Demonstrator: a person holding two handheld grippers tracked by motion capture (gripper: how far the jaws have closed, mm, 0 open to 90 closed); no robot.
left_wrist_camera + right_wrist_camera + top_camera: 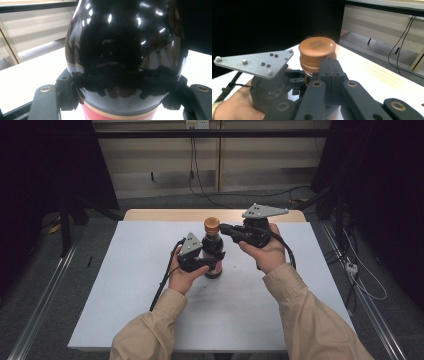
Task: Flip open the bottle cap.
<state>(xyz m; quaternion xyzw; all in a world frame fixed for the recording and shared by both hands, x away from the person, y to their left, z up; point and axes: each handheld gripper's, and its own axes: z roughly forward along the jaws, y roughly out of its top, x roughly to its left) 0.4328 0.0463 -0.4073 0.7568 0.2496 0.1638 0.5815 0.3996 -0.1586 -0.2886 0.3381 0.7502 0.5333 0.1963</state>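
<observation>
From above, the dark bottle [213, 251] with its orange cap [212, 224] stands upright mid-table [125, 285], my left gripper [212, 262] clamped on its belly, glossy black over a red label in that gripper's view, while my right gripper [329, 72] sits shut, empty, beside the cap.

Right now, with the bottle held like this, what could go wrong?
The left gripper is shut on the dark bottle at its glossy, rounded body, so it might slip or twist in the jaws. The right gripper is shut with its jaws beside the brown cap, not around it; a sideways nudge there could tip the bottle on the table.
</observation>
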